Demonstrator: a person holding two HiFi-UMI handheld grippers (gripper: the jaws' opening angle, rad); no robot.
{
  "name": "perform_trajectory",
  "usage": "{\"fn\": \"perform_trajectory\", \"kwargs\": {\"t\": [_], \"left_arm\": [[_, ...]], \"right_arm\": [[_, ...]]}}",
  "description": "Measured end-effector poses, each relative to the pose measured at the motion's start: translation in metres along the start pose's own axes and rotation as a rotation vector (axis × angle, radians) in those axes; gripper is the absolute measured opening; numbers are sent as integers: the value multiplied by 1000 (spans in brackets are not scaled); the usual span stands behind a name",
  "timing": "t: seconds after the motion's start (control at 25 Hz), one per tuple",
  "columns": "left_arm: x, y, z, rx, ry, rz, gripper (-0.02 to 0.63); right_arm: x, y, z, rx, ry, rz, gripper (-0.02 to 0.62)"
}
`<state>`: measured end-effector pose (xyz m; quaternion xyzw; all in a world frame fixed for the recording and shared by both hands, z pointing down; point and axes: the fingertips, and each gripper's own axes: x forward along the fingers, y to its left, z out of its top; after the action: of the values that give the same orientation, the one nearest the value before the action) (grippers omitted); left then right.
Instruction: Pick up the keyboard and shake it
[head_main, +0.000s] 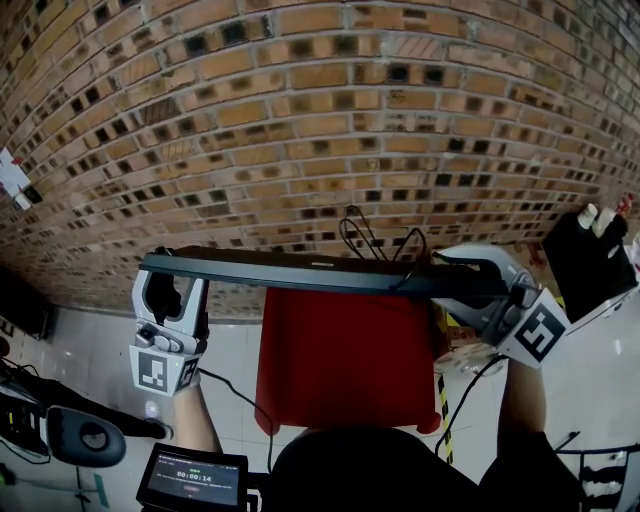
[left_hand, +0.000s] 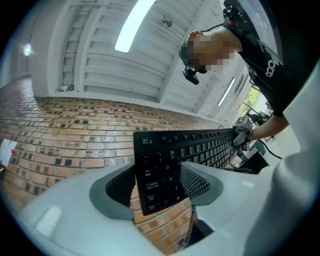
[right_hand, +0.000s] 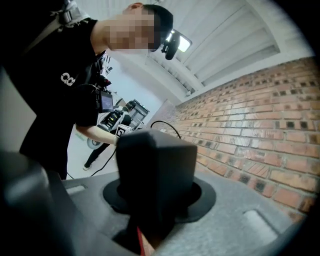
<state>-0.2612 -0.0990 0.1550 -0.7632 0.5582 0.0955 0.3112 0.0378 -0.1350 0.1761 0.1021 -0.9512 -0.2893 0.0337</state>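
holding the keyboard (head_main: 300, 270) in the air, off any tabletop, level and edge-on in the head view, straight above a red stool (head_main: 345, 365) at 6 o'clock and clear of it. pinching its 9 o'clock end with the left gripper (head_main: 172, 285), pads on the front and back of the corner keys, taking in only the very end. clamping its 3 o'clock end with the right gripper (head_main: 452, 282), jaws drawn close on the dark slab filling the right gripper view.

likely to slip at the 9 o'clock end first: shallow bite, smooth plastic, long body levered against two small pads by any hard shake. would then swing down from the 3 o'clock grip, or drop onto the stool and on to the floor (head_main: 230, 350). could also twist if shaken out of step, with one end up and the other down, working both holds loose.

worth watching the cable (head_main: 372, 238) looped at 12 o'clock, nearer the right gripper: could whip about, snag on a jaw, or pull taut and jerk the keyboard. cannot trace that lead to its far end. also facing the brick wall (head_main: 300, 120) at 12 o'clock; might knock the far edge there on a forward swing, though cannot judge the gap. safer with short, matched up-and-down strokes and a deeper hold at 9 o'clock before starting.
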Motion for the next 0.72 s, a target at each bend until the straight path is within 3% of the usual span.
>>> {"fn": "perform_trajectory", "kwargs": {"t": [0.4, 0.6, 0.72], "left_arm": [[-7, -5, -7, 19, 62, -23, 290], [9, -16, 18, 38, 22, -68, 293], [9, -15, 21, 89, 48, -84, 295]], "right_arm": [[6, 12, -28, 177, -45, 53, 133], [4, 19, -41, 248, -88, 50, 129], [0, 24, -45, 285, -118, 38, 127]]}}
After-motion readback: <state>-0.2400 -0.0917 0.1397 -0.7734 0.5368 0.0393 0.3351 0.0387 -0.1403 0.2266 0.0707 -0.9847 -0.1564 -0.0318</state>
